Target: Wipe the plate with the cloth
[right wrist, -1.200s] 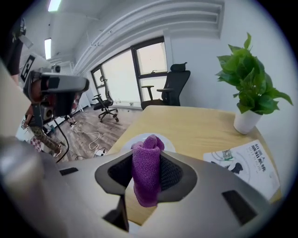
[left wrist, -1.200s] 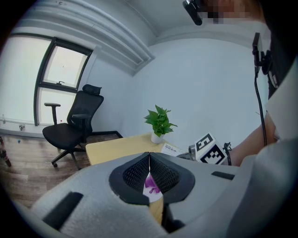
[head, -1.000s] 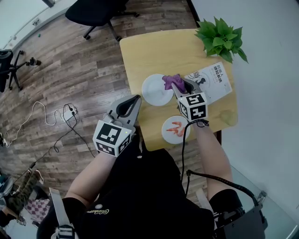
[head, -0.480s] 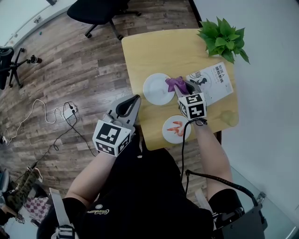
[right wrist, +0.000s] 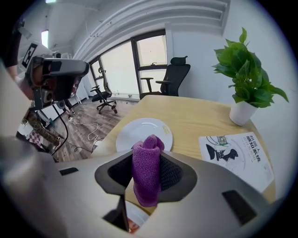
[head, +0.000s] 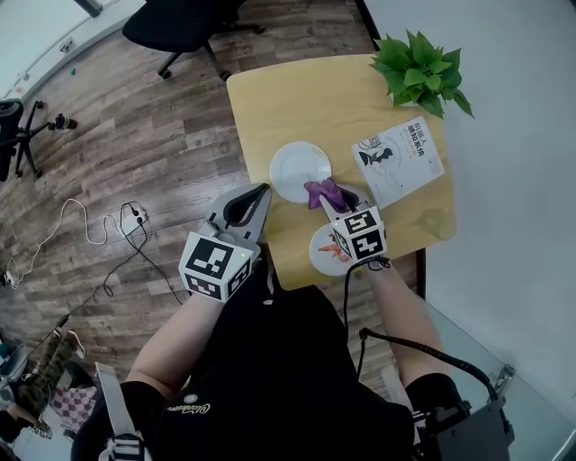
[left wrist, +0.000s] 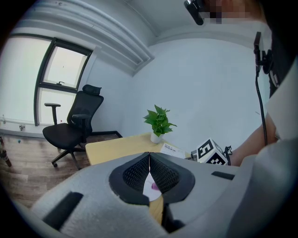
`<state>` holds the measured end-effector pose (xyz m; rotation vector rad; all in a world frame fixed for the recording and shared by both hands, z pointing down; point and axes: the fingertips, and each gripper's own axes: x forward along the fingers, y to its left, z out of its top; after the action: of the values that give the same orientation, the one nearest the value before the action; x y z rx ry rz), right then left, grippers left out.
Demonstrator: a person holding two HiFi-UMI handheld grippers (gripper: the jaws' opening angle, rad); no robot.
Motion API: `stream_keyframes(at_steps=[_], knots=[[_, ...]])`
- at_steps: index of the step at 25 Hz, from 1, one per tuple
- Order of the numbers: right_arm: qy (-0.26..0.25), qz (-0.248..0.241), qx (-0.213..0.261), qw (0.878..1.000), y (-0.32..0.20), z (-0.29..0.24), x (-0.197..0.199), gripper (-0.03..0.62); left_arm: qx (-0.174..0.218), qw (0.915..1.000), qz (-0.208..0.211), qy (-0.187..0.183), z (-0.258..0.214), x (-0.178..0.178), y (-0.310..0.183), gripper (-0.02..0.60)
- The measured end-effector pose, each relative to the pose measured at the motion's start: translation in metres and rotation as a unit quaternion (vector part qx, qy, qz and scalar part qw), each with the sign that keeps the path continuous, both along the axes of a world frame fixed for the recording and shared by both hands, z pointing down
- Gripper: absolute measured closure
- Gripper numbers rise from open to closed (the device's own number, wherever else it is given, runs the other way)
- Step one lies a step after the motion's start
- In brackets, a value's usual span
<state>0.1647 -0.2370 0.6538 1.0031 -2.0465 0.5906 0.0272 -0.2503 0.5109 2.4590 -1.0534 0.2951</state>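
Observation:
A white plate [head: 299, 170] lies on the wooden table [head: 306, 99], also visible in the right gripper view as the plate [right wrist: 143, 132] just beyond the jaws. My right gripper [head: 329, 195] is shut on a purple cloth [head: 321, 191], which bulges up between its pads as a folded wad [right wrist: 146, 167]. It hovers at the plate's near edge, over the table. My left gripper [head: 249, 205] is shut and holds nothing, off the table's left edge over the floor; its view shows the jaws pressed together [left wrist: 149, 173].
A smaller plate with orange food [head: 326, 252] sits near the table's front edge, partly under my right gripper. A printed sheet [head: 399, 160] lies to the right and a potted plant [head: 418, 69] stands at the far right corner. An office chair [head: 180, 22] and cables [head: 108, 234] occupy the floor.
My right gripper has pulled the purple cloth back toward me and leftward, from over the sheet's edge to the plate's near rim. The left gripper has stayed put.

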Motion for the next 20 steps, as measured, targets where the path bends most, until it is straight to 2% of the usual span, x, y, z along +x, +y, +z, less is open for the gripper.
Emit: stream_keyframes(at_steps=[4, 12, 16, 20], knots=[[-0.001, 0.002, -0.007, 1.0, 0.011, 0.007, -0.003, 0.471, 0.002, 1.0, 0.003, 0.0, -0.002, 0.002, 0.002, 0.574], [-0.026, 0.037, 0.01, 0.999, 0.006, -0.007, 0.003, 0.471, 0.008, 1.0, 0.003, -0.003, -0.006, -0.001, 0.005, 0.574], [-0.072, 0.076, 0.055, 0.993, -0.006, -0.044, 0.003, 0.471, 0.022, 0.9997, -0.001, 0.004, -0.022, -0.003, 0.001, 0.574], [-0.139, 0.115, 0.122, 0.976, -0.018, -0.102, 0.001, 0.471, 0.044, 0.999, -0.005, 0.007, -0.042, -0.005, -0.004, 0.574]])
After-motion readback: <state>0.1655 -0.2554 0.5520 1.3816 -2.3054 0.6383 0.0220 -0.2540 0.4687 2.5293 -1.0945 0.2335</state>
